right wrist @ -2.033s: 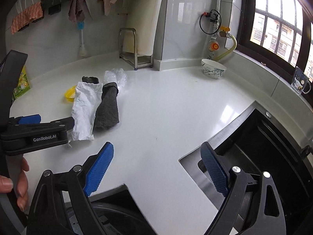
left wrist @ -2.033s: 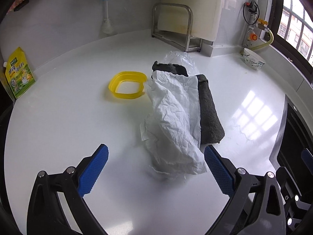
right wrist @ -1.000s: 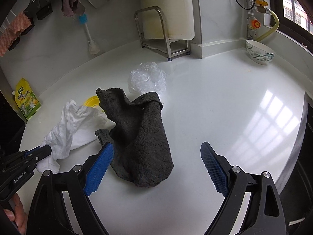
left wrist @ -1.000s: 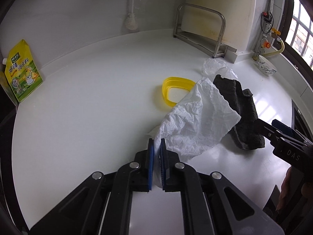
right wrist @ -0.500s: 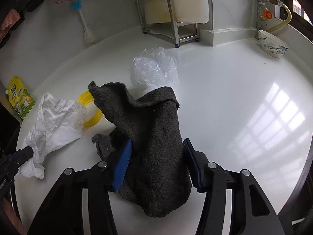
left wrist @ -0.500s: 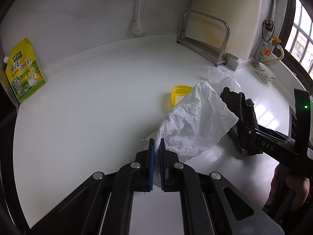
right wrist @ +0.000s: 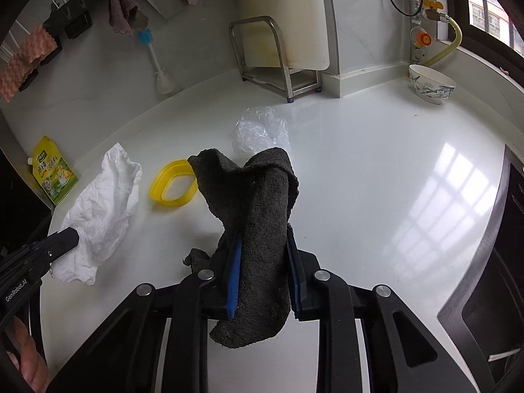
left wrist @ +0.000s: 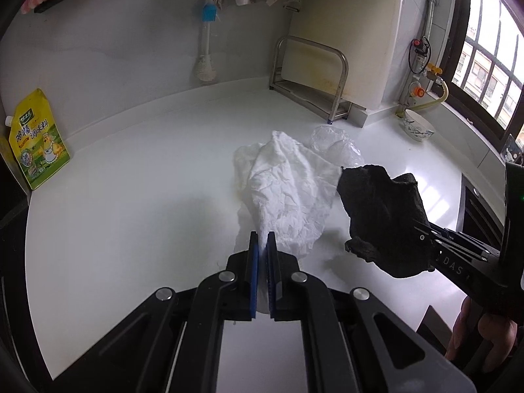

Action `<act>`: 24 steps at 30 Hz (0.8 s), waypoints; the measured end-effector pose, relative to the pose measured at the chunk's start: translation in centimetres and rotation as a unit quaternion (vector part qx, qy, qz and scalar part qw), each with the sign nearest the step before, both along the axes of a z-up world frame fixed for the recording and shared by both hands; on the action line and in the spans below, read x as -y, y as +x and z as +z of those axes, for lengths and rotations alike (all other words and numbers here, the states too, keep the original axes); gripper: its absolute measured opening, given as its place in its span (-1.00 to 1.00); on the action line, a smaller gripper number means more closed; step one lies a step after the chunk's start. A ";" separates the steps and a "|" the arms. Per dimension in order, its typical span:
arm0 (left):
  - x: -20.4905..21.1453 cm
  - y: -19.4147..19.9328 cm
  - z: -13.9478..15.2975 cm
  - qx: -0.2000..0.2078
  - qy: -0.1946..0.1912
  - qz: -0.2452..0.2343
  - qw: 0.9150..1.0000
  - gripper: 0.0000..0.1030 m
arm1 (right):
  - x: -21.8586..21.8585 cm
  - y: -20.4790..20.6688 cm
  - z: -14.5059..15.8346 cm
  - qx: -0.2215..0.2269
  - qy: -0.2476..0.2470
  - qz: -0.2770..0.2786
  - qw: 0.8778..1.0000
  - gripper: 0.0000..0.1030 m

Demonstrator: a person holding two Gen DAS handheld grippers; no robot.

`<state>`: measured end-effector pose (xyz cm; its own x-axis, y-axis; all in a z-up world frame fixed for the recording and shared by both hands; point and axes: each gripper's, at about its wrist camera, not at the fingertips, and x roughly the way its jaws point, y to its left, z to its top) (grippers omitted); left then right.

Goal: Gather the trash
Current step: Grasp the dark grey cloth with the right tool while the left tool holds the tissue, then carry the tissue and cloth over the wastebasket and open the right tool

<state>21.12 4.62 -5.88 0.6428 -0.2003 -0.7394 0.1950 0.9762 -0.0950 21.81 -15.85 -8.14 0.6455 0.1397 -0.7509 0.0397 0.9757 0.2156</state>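
My left gripper is shut on the near end of a crumpled white paper, which hangs from the pads down to the white counter. The same paper shows at the left of the right wrist view. My right gripper has a dark grey cloth between its blue pads; its jaws are closing and press the cloth, which is lifted and droops on both sides. From the left wrist view the cloth hangs right of the paper. A crumpled clear plastic bag lies on the counter behind.
A yellow plastic ring lies between paper and cloth. A yellow-green pouch leans at the far left wall. A metal rack and a brush stand at the back, a bowl at the right, the dark sink beyond.
My right gripper's jaws came together on the dark cloth and raised it off the counter. My left gripper lifted the white paper a little, and the paper now covers the yellow ring in its view.
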 end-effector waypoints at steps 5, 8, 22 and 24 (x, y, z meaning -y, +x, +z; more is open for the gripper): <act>0.7 -2.0 0.6 0.005 0.002 -0.004 1.000 -0.89 | 0.4 -2.8 0.8 0.007 0.005 -0.004 1.000 -0.56; 1.2 -3.6 1.0 0.009 0.004 -0.008 1.000 -0.89 | 0.5 -4.6 1.2 0.009 0.007 -0.005 1.000 -0.56; 4.5 -12.5 1.2 0.005 0.010 -0.024 1.000 -0.89 | 3.0 -15.0 2.2 0.006 0.005 -0.011 1.000 -0.56; 5.1 -13.9 1.1 0.004 0.009 -0.028 1.000 -0.89 | 3.5 -16.5 2.2 0.004 0.004 -0.012 1.000 -0.56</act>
<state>7.24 -0.48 -4.78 0.6367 -0.2228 -0.7382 0.2497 0.9653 -0.0760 5.28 -19.34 -5.94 0.6552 0.1304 -0.7441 0.0609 0.9726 0.2242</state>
